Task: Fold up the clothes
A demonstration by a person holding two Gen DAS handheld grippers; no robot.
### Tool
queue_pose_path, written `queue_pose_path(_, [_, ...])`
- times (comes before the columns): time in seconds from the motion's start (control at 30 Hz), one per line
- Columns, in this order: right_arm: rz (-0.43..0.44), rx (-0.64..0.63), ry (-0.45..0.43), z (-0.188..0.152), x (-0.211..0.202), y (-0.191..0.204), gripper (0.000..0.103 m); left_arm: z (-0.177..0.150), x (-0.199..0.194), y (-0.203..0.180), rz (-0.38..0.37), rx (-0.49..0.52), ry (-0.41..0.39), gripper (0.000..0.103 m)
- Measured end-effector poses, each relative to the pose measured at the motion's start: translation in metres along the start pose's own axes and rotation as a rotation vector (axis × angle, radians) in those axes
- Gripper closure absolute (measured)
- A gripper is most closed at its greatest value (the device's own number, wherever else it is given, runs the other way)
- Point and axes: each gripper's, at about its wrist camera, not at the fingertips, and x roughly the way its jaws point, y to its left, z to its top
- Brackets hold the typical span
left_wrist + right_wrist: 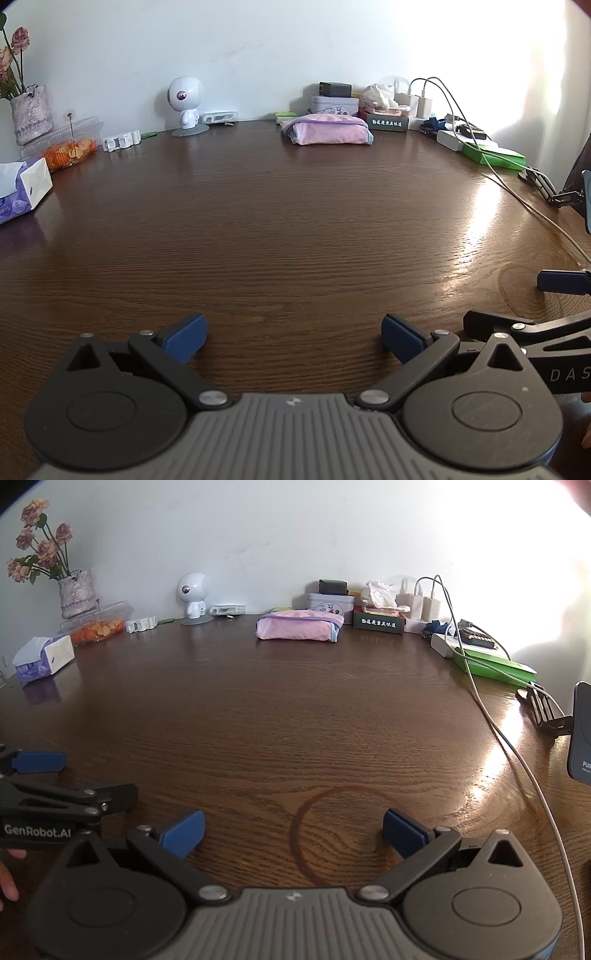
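Wood table (295, 229) mostly bare, folded pink cloth (328, 133) w/ clutter at wall.

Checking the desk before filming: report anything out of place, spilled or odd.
One mark: a dark ring stain on the table, between the open right gripper fingers. The pink folded clothes sit tidy at the back. Nothing spilled.

At three o'clock the phone (581, 734) is cut by the frame edge; the green box's (376, 622) lettering is too small to read; bright glare washes out the wall at one o'clock.
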Motion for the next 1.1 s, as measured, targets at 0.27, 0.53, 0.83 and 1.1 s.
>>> queue_pose_path(0.27, [-0.004, 0.005, 0.001, 0.0041, 0.0029, 0.0002, 0.0, 0.002, 0.0032, 0.0003, 0.01, -0.011, 0.001, 0.001])
queue_pose_path(0.53, [-0.001, 0.002, 0.001, 0.0044, 0.0033, -0.0006, 0.0, 0.0014, 0.0035, 0.0, 0.011, -0.012, -0.001, 0.001])
queue_pose_path(0.83, [0.0, 0.001, 0.001, 0.0045, 0.0017, -0.0002, 0.0, 0.0012, 0.0035, -0.0005, 0.012, -0.014, -0.002, 0.001])
queue_pose_path(1.1, [0.002, 0.001, 0.001, 0.005, 0.0019, -0.0013, 0.0, 0.001, 0.0035, -0.001, 0.013, -0.016, -0.003, 0.001])
